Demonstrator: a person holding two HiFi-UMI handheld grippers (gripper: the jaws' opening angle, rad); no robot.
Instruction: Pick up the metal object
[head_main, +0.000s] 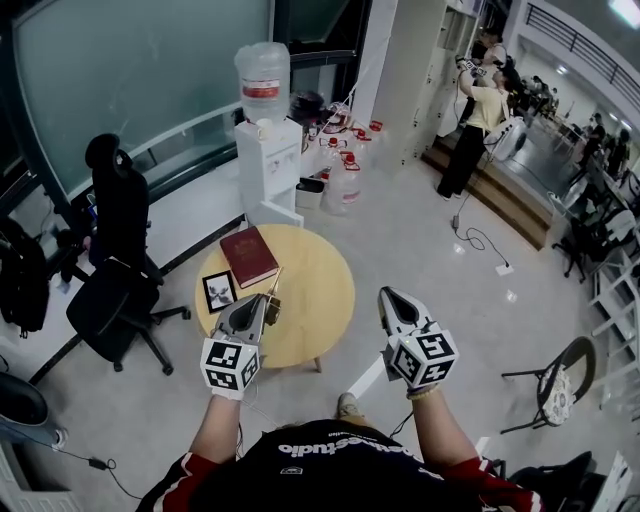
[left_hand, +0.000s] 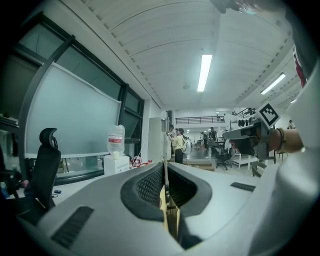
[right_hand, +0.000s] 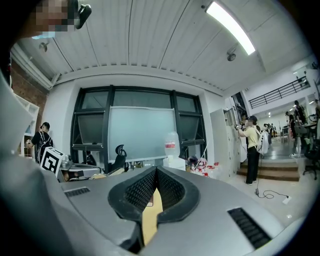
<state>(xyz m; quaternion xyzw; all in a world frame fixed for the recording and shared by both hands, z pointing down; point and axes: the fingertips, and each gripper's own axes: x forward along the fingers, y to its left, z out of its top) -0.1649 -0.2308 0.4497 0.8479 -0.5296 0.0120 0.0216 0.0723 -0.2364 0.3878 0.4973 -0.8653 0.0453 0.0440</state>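
Big open office w/ a pale floor, a water dispenser (head_main: 268, 150) by the glass wall, a black office chair (head_main: 115, 270) off to one side, and a small round wooden counter (head_main: 325, 300) in the middle. On it there's a red book (head_main: 249, 256) and a little framed picture (head_main: 219, 291).

Left gripper (head_main: 263, 299) has its jaws clamped on the metal object (head_main: 274, 284), a thin strip poking out past the tips. It's over the counter's near half, prob lifted clear, but can't tell for sure. Right gripper (head_main: 388, 295) has its jaws pressed together on nothing, just off the counter's right edge.

Imo the pick is basically done. For the lift: firm squeeze, straight up, no wrist roll, bc a strip that thin will pivot or slip. Stay clear of the frame too.
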